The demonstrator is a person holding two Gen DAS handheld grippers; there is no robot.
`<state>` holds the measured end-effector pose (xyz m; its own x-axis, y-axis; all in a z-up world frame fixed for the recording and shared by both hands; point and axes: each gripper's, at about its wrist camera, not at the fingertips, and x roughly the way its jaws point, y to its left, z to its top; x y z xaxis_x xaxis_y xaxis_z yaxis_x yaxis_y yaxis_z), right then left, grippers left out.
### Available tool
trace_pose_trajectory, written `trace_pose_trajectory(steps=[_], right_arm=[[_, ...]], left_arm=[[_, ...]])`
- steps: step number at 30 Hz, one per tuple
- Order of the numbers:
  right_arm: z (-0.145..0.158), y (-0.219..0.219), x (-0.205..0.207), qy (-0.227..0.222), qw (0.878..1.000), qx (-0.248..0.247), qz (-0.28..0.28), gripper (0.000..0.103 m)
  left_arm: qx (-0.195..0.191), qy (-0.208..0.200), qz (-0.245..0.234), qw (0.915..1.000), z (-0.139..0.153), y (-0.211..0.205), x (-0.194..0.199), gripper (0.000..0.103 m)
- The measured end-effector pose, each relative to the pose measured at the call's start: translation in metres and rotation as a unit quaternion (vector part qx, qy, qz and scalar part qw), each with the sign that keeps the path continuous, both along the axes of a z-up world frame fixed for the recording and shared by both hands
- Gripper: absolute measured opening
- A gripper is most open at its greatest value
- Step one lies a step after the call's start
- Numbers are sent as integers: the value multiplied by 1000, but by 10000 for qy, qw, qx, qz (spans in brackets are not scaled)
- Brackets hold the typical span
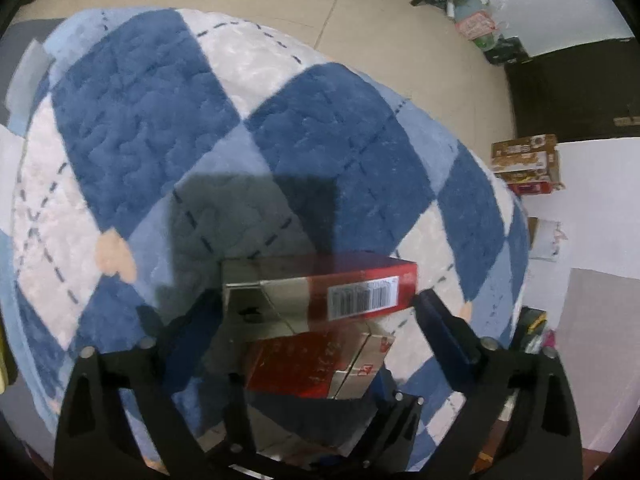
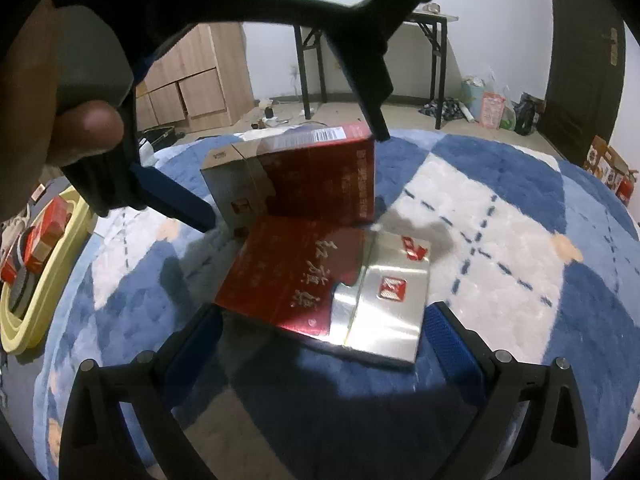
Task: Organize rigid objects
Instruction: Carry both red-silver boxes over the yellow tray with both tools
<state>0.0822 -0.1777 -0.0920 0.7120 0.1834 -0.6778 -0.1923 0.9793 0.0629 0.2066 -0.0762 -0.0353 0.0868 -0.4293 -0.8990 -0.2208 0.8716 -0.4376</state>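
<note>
The fingers (image 1: 444,324) of the left gripper (image 1: 320,308) are spread apart on either side of the upright red carton (image 1: 360,288), with no contact shown. The fingers (image 2: 452,336) of the right gripper (image 2: 320,328) are likewise apart, flanking the flat red-and-silver carton (image 2: 332,280) without clamping it. The flat carton lies on the blue-and-white checked rug (image 2: 500,232); the upright carton stands on its edge just behind it, touching. The pair is judged to be in the course of being stacked or aligned. More red boxes (image 2: 44,232) are seen inside a yellow tray (image 2: 52,280) at the rug's edge, so sorting is judged partly complete. Beyond the rug, a tiled floor (image 1: 360,8), a folding table (image 2: 400,32), wooden cabinets (image 2: 192,84) and a dark door (image 2: 584,52) are visible.
</note>
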Motion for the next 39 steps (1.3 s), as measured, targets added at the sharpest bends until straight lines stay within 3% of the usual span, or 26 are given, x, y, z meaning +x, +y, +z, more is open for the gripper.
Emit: trace_pose_trajectory(steps=[8, 13, 16, 19, 27, 31, 32, 33, 35, 39], right_arm=[[1, -2, -2, -75, 9999, 70, 80, 96], [17, -15, -17, -301, 9995, 77, -69, 96], [36, -23, -26, -401, 9988, 221, -179, 96], [67, -30, -43, -527, 9978, 355, -213, 95], [133, -39, -90, -410, 9988, 254, -13, 95], [150, -57, -119, -316, 9990, 299, -73, 95], [149, -60, -125, -315, 9991, 264, -85, 95], [148, -63, -129, -333, 9992, 201, -114, 94], [141, -67, -135, -409, 9988, 162, -228, 93], [130, -69, -127, -203, 9982, 416, -383, 92]], left_arm=[[-436, -270, 111, 9986, 7, 24, -11, 95], [-416, -997, 332, 9936, 51, 65, -40, 95], [-43, -1599, 431, 9862, 84, 92, -71, 95], [741, -2332, 319, 9691, 120, 109, -116, 95], [1215, -3106, 502, 9414, 160, 137, -211, 95], [1232, -3277, 580, 9349, 154, 127, -238, 95], [1233, -3409, 595, 9301, 151, 125, -246, 95], [1471, -3525, 570, 9224, 145, 122, -252, 95], [1764, -3584, 476, 9155, 134, 117, -254, 95], [1803, -3486, 367, 9190, 121, 110, -249, 94]])
